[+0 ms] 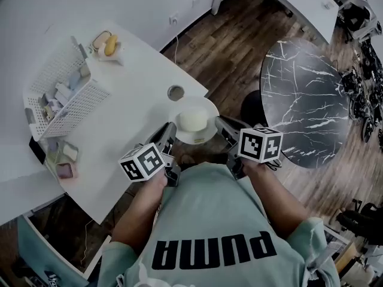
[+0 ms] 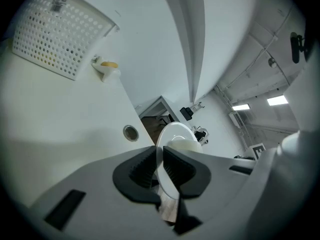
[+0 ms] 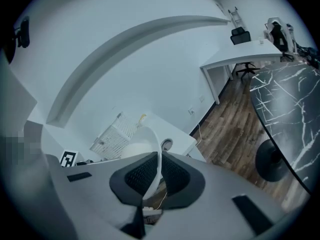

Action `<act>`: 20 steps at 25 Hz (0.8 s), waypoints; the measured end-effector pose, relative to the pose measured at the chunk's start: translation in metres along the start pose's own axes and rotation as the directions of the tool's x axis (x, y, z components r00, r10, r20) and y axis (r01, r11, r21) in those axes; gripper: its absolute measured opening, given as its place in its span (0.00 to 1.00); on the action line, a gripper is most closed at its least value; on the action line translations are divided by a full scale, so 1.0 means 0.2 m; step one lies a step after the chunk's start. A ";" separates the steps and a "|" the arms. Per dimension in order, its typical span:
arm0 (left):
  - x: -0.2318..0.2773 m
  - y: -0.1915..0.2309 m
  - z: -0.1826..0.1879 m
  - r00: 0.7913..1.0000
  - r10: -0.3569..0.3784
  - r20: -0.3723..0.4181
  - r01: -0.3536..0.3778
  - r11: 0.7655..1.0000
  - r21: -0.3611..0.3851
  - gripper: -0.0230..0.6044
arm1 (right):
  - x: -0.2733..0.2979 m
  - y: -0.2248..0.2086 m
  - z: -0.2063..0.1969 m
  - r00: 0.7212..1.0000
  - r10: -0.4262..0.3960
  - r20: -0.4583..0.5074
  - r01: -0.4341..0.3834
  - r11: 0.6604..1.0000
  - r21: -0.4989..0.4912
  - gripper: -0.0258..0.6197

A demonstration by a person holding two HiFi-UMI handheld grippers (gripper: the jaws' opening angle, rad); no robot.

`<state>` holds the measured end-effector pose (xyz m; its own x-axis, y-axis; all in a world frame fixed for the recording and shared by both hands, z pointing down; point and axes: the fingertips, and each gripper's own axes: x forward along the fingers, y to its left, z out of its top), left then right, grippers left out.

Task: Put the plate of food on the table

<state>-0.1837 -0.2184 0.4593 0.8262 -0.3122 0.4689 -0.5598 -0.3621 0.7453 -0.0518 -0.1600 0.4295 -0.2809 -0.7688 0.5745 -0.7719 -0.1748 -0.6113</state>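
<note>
Wood-plank flooring (image 1: 239, 46) runs beneath a white rectangular table (image 1: 137, 82) on our left and a round black marble-patterned table (image 1: 305, 94) on our right. At the white table's near corner we hold a round white plate (image 1: 209, 113) carrying a pale cream mound of food (image 1: 190, 120). In the head view the plate overlaps that corner and juts out over the floor. We cannot tell whether its base touches the tabletop.

Our left gripper (image 1: 167, 135) takes the plate from its left side. In the left gripper view its ribbed black pads (image 2: 142, 170) are pressed onto the thin rim, which runs up between them to the plate (image 2: 175, 131). Our right gripper (image 1: 224, 127) takes the opposite side, and the right gripper view shows its jaws pinching the rim in the same way, with the plate (image 3: 150, 134) curving up from between them.

Just beyond the plate, a round grey cable hole (image 1: 175, 92) is set into the tabletop. Farther back a white perforated plastic basket (image 1: 66, 94) stands on the table, and near the far corner sits a small white dish with something yellow (image 1: 109, 44) in it.
</note>
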 end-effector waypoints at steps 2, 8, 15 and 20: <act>0.04 -0.05 -0.02 1.000 -0.010 -0.017 0.011 1.000 0.015 0.11 | -0.05 -0.05 0.01 1.000 -0.007 0.018 0.007 1.000 0.016 0.09; 0.16 -0.20 -0.11 0.997 -0.033 -0.069 0.036 0.998 0.046 0.11 | -0.21 -0.19 0.04 0.997 -0.031 0.071 0.027 0.998 0.065 0.09; 0.28 -0.37 -0.21 0.992 -0.047 -0.119 0.058 0.994 0.090 0.11 | -0.40 -0.35 0.05 0.991 -0.053 0.120 0.039 0.992 0.116 0.09; 0.39 -0.50 -0.32 0.986 -0.062 -0.152 0.080 0.991 0.111 0.11 | -0.54 -0.49 0.05 0.985 -0.074 0.157 0.051 0.988 0.149 0.09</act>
<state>-0.0587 -0.1504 0.4512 0.8595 -0.1517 0.4882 -0.4956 -0.4814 0.7229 0.0594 -0.0660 0.4228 -0.1299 -0.8406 0.5259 -0.6914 -0.3033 -0.6557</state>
